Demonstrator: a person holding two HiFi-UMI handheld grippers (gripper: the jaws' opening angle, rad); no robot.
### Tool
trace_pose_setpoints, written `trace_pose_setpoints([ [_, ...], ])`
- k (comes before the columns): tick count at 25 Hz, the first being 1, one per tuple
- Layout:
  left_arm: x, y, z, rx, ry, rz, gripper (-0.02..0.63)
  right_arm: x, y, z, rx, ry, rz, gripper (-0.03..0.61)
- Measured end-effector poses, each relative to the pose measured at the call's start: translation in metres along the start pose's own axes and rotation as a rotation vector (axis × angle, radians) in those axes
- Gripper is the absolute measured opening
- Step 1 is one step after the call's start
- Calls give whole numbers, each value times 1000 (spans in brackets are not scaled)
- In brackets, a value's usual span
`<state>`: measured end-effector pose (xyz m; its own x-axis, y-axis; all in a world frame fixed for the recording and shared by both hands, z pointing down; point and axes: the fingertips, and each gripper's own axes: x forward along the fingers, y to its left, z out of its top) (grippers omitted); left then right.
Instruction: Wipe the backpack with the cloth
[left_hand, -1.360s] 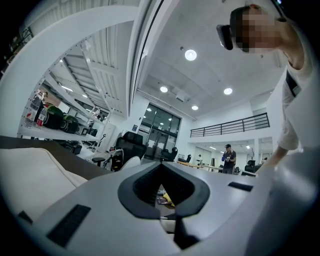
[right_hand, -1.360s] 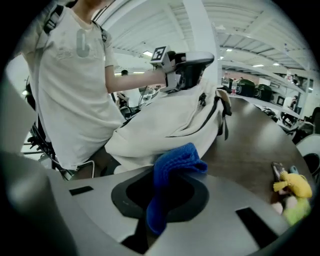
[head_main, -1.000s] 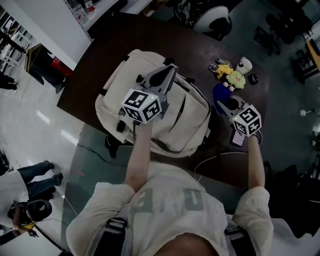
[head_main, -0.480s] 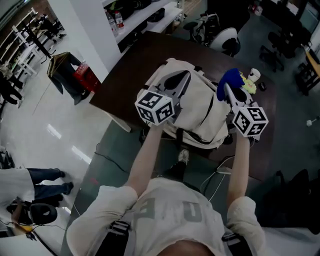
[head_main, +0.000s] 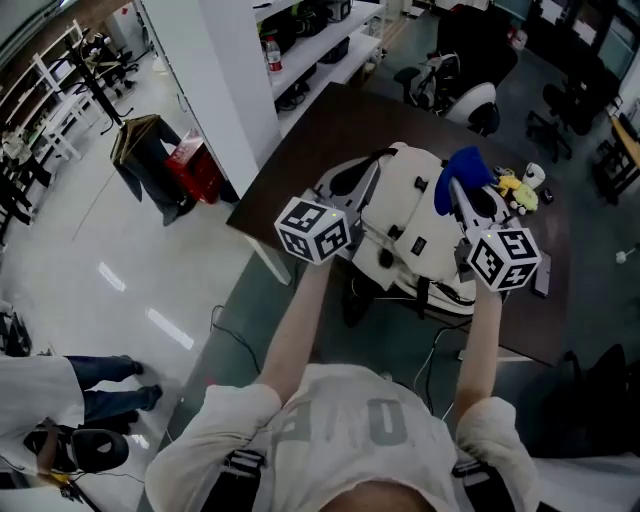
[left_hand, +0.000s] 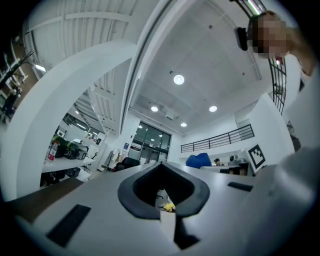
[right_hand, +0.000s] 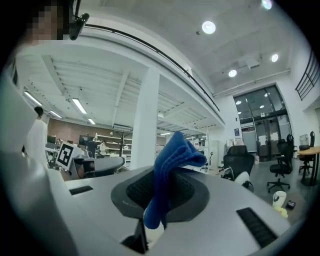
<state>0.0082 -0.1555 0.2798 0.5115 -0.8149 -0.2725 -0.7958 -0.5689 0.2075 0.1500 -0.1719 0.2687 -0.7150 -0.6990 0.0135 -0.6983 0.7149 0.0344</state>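
Two tongs are held up over the table (head_main: 320, 120), and neither seems to touch the backpack (head_main: 410, 215). The left gripper (head_main: 375, 163) has its jaws pressed together with nothing between them. The right gripper (right_hand: 149, 229) is clamped on a blue cloth (right_hand: 172, 165), pinched low down so that a folded bunch sticks out past the tips.

The cream backpack lies flat on the dark table, close to the near edge, with dark straps and buckles across it and some hanging over the side.

The cloth looks soft, light and limp, so it will probably fold back under a stroke unless the bunch is pressed flat on the fabric. The backpack is soft-sided and likely light, so it may wrinkle or slide when rubbed. A strap or the top handle looks like the best place for the empty left gripper to pin it down.
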Motion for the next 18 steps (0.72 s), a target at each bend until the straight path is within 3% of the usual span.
trace_pose_setpoints([
  [4, -39, 64, 26, -34, 20, -35, 3, 55, 42, -6, -23, 26, -62, 42],
  [9, -58, 139, 45, -55, 11, -39, 4, 115, 78, -18, 25, 27, -94, 41],
  [18, -36, 212, 36, -26, 33, -140, 5, 194, 70, -42, 81, 68, -184, 42],
])
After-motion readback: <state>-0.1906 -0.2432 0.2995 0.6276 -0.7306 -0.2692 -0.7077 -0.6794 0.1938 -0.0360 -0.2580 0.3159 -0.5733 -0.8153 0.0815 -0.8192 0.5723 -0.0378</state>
